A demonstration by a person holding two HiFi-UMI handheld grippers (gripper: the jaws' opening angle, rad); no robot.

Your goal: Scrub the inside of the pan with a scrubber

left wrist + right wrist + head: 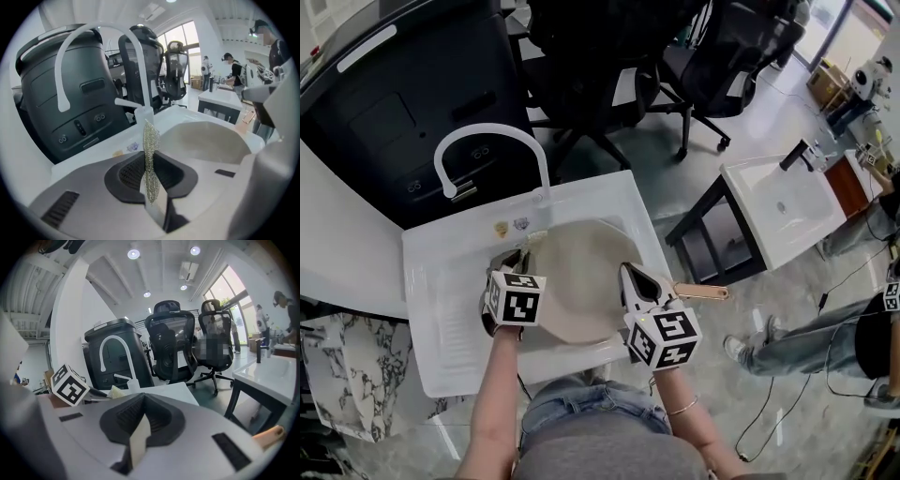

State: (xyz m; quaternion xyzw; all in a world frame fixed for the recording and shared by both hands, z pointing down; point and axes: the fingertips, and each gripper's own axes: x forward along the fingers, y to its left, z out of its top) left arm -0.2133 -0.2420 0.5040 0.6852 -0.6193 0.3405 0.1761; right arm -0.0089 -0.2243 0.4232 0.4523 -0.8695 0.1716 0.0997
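Note:
A round beige pan (581,281) lies in the white sink (441,281), its wooden handle (703,292) pointing right. My left gripper (517,261) hovers at the pan's left rim, shut on a silver mesh scrubber (150,159) that stands upright between its jaws. The pan's bowl (206,140) shows to the right in the left gripper view. My right gripper (631,277) is at the pan's right rim near the handle, shut on the thin beige rim (139,439). The handle's end (268,437) shows low at the right of the right gripper view.
A white arched faucet (487,141) rises behind the basin. A black bin (412,103) and office chairs (609,56) stand beyond the sink. A second white sink table (787,202) is to the right, and a person (825,347) stands beside it.

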